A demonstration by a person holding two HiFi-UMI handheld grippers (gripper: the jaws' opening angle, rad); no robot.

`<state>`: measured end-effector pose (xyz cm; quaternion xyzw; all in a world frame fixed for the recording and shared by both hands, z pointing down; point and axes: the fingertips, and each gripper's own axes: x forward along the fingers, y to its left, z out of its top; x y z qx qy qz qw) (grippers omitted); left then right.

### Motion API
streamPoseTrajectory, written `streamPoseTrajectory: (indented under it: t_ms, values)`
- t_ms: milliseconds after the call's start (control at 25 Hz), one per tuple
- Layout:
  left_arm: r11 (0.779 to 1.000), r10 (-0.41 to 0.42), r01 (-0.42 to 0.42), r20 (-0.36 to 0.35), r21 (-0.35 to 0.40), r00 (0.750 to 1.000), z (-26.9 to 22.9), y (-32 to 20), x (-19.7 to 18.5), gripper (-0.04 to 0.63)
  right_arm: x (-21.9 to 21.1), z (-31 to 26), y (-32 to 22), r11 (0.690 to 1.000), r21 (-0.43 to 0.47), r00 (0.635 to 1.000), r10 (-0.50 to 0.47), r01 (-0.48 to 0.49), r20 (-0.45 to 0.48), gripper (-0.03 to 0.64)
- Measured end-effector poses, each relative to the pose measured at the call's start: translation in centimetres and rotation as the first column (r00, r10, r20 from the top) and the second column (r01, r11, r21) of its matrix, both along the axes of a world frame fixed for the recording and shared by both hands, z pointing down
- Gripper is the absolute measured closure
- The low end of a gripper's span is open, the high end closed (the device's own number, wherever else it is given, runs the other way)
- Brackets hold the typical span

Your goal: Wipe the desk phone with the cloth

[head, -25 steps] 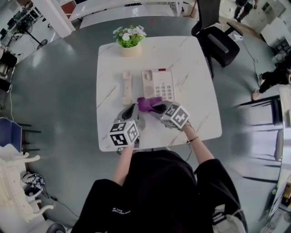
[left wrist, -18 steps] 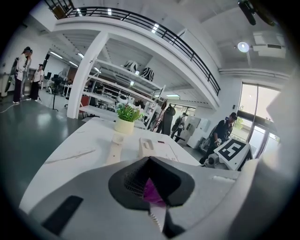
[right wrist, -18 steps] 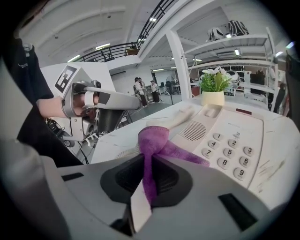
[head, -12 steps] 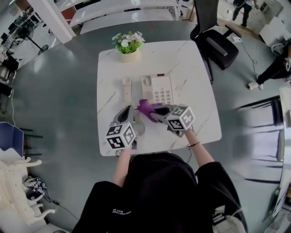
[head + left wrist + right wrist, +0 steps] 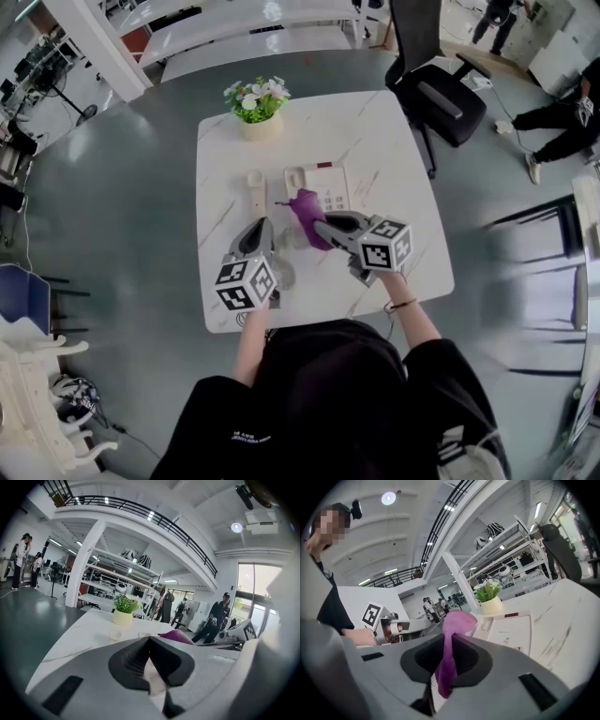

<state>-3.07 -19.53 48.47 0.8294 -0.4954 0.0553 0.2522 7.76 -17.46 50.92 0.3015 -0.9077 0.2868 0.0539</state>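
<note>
The cream desk phone (image 5: 322, 180) sits mid-table, its handset (image 5: 255, 191) lying off the cradle to its left. My right gripper (image 5: 319, 223) is shut on a purple cloth (image 5: 307, 208), which hangs bunched at the phone's near left corner. In the right gripper view the cloth (image 5: 457, 620) rises out between the jaws of my right gripper (image 5: 451, 637), with the phone (image 5: 506, 630) just beyond. My left gripper (image 5: 263, 226) hovers beside the handset's near end, shut with nothing in it. From the left gripper (image 5: 150, 639), the cloth (image 5: 176, 636) shows to the right.
A potted plant (image 5: 253, 101) stands at the far edge of the white marble table (image 5: 394, 141). A black office chair (image 5: 441, 89) is off the far right corner. People stand in the background (image 5: 220, 616).
My right gripper has lifted the cloth off the table and carried it forward to the phone's near left corner. The left gripper has barely moved.
</note>
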Motion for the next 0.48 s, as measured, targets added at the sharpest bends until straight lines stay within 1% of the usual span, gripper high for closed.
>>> streamPoseTrajectory:
  t_ms: [240,360,480]
  values:
    - [0.999,0.031,-0.031,-0.001,0.042,1.000,-1.2,-1.3,1.2,0.597,2.0,-3.0,-1.9,0.991,0.075,0.991,0.104,-0.110,0.082,0.584]
    - [0.998,0.042,-0.042,-0.004,0.054,0.999,-1.6,-1.8,1.9,0.597,3.7,-3.9,-3.2,0.977,0.103,0.978,0.175,-0.187,0.112,0.584]
    - [0.997,0.056,-0.056,-0.002,0.060,0.998,-1.6,-2.4,2.7,0.597,5.5,-4.5,-4.8,0.956,0.126,0.960,0.248,-0.265,0.131,0.584]
